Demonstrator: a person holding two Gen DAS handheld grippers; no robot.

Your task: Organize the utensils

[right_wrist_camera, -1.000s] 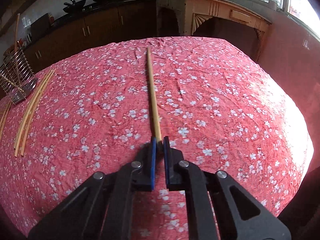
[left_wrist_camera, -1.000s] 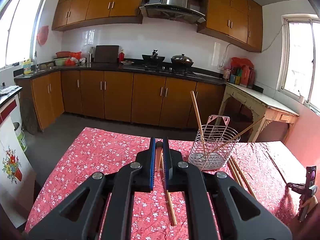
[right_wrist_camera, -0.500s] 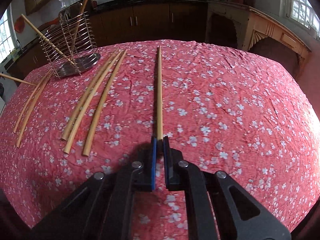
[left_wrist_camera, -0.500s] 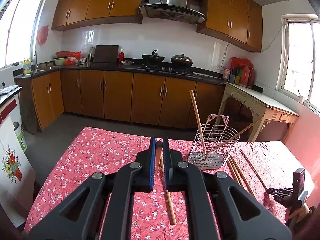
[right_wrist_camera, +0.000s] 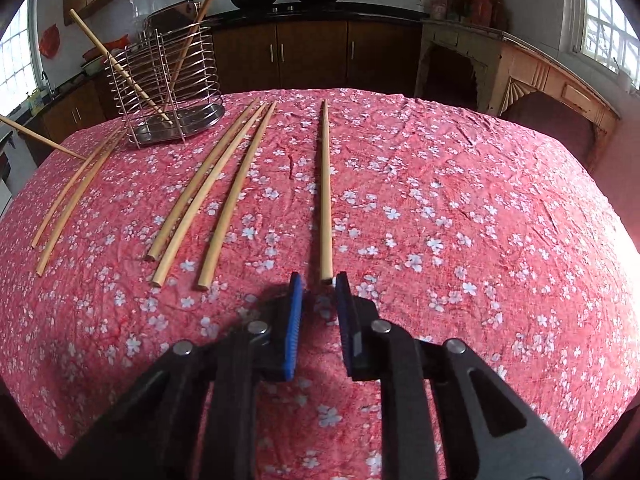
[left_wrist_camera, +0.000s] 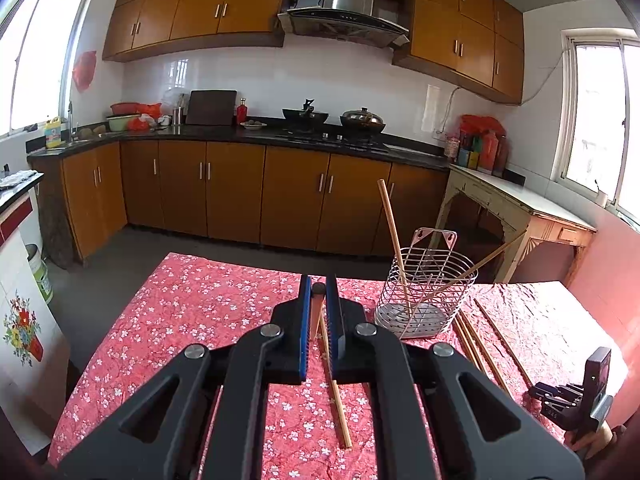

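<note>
My left gripper (left_wrist_camera: 319,300) is shut on the thick end of a wooden chopstick (left_wrist_camera: 316,312) and hangs over the red flowered tablecloth (left_wrist_camera: 192,312). That chopstick's far part (right_wrist_camera: 40,140) pokes in from the left in the right wrist view. My right gripper (right_wrist_camera: 318,284) is low over the cloth with its jaws opening. A chopstick (right_wrist_camera: 326,200) lies flat there, its near end between the fingertips with a gap at the left pad. A wire utensil holder (right_wrist_camera: 168,80) stands at the back left with two chopsticks (right_wrist_camera: 132,84) leaning in it.
Three chopsticks (right_wrist_camera: 216,192) lie side by side to the left of the released one, and two more (right_wrist_camera: 76,196) lie further left. Another chopstick (left_wrist_camera: 336,396) lies under my left gripper. An old cream side table (left_wrist_camera: 516,208) stands beyond the table's far right corner.
My right gripper swung the chopstick round toward the holder, laid it beside the three others, and its jaws have parted. The left gripper has not moved.
</note>
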